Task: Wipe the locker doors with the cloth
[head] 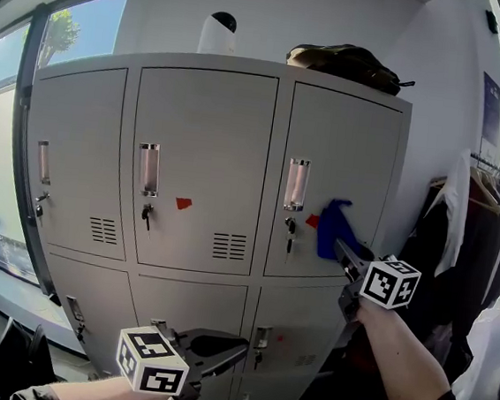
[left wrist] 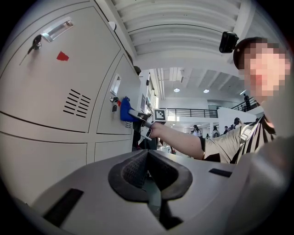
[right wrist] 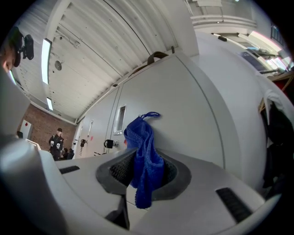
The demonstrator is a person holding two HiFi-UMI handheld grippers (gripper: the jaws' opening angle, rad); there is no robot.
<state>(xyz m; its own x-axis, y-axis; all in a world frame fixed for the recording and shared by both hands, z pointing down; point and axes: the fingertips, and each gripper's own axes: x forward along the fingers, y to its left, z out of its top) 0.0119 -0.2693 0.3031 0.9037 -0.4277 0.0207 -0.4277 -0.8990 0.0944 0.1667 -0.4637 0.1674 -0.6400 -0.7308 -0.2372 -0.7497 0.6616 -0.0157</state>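
Grey sheet-metal locker bank (head: 201, 163): smooth doors, louvred vents, keys in locks. Window to its left, coat rack (head: 483, 219) to its right, dark bag (head: 348, 65) on top. Red sticker (head: 183, 203) on middle door, print unreadable. Right gripper (head: 341, 246) clamped on blue terry cloth (head: 331, 228), seemingly touching upper right door. Left gripper (head: 232, 351) closed, empty, low before lockers.

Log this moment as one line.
right gripper: shut on blue cloth | cloth: at upper-right locker door | left gripper: shut, empty, low
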